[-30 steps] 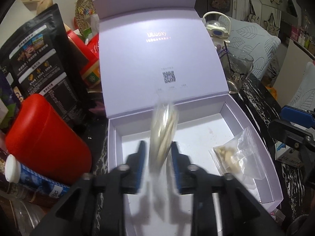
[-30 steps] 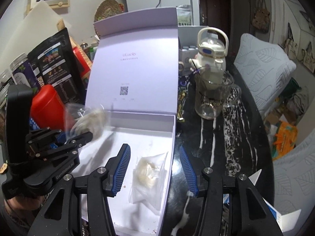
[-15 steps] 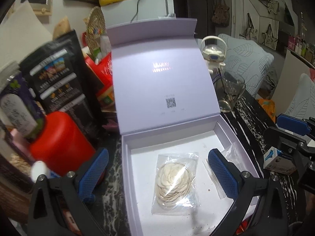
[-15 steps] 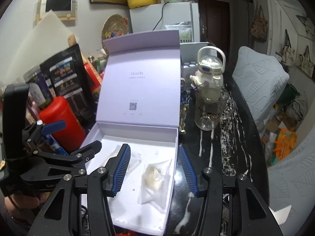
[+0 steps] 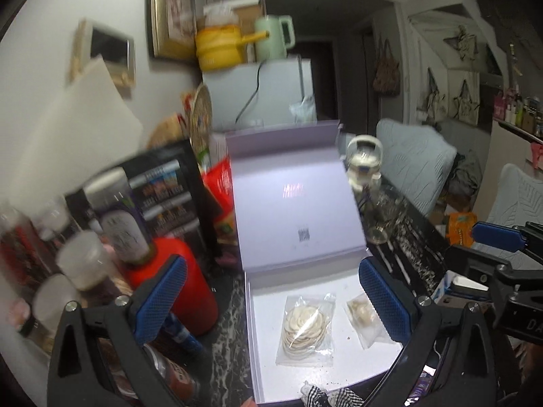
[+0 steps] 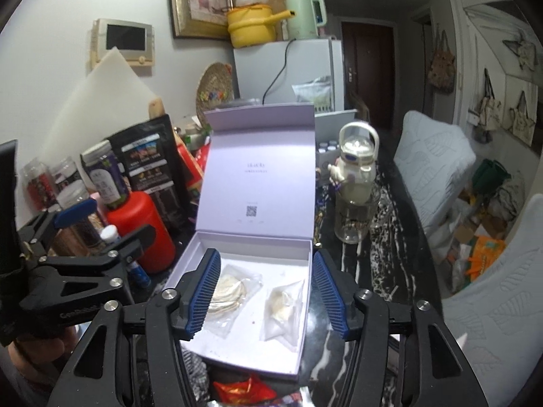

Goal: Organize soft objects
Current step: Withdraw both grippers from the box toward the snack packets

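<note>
At the bottom of the left wrist view the left gripper point(image 5: 269, 286) is seen spread wide with nothing between its blue pads point(image 5: 385, 300), and at the bottom of the right wrist view the right gripper point(image 6: 268, 293) is likewise parted and empty, raised above the near part of the box. Just beyond the fingers, low in the centre of both views, the open lilac box point(image 5: 249, 308) is found, its white floor carrying two clear plastic pouches. The larger pouch point(image 5: 305, 327) lies flat in the lower middle of the left view and is filled with a round fan of pale thin slices; the smaller pouch point(image 5: 366, 317) lies just beside it to the right, apart from it, partly hidden by the right pad. Both are judged to be light, limp and slippery, and the slices look brittle, so a gentle pinch on a free film margin or corner would be favoured over a squeeze across the contents; the film may slide or crumple in the pads. Behind the floor, in the middle of the frame, the raised lid point(image 6: 259, 166) stands nearly upright. To its left a red canister point(image 6: 142, 225) and dark packets point(image 6: 146, 159) are crowded, and to its right a glass jug point(image 6: 354, 218) is set. Farthest, in the upper centre, a white fridge point(image 6: 288, 71) carries a yellow pot point(image 6: 251, 25).
</note>
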A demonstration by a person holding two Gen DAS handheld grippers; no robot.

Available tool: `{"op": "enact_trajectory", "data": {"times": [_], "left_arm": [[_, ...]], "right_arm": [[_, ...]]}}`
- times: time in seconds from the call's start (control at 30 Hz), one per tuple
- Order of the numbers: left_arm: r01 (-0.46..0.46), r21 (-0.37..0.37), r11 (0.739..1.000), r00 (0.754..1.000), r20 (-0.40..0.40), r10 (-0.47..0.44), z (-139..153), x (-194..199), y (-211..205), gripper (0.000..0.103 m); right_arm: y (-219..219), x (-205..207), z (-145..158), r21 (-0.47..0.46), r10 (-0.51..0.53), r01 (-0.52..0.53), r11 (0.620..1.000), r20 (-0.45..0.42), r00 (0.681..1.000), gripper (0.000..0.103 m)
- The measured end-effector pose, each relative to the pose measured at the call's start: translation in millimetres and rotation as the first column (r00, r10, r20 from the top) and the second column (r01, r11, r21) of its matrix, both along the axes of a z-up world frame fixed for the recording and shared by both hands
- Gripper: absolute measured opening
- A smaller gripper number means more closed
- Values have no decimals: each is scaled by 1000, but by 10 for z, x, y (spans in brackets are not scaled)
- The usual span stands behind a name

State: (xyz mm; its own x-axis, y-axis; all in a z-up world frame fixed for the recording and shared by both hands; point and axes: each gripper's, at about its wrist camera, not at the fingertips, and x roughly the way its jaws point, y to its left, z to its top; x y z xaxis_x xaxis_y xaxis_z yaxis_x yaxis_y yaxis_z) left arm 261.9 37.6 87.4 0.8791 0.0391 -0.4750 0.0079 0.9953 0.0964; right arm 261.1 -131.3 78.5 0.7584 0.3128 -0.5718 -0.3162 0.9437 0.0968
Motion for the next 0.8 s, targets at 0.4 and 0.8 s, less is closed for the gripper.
{"op": "enact_trajectory", "data": {"times": [0.4, 0.8], "left_arm": [[108, -72, 992, 994, 13, -107, 238, -562, -29, 103], [167, -69, 984, 985, -29, -169, 55, -1109, -87, 103]], "right_arm": [[-81, -705, 335, 2, -26, 26, 1000, 77, 997, 82], [-106, -1331, 237, -24, -64, 67, 997, 105, 992, 93]]}}
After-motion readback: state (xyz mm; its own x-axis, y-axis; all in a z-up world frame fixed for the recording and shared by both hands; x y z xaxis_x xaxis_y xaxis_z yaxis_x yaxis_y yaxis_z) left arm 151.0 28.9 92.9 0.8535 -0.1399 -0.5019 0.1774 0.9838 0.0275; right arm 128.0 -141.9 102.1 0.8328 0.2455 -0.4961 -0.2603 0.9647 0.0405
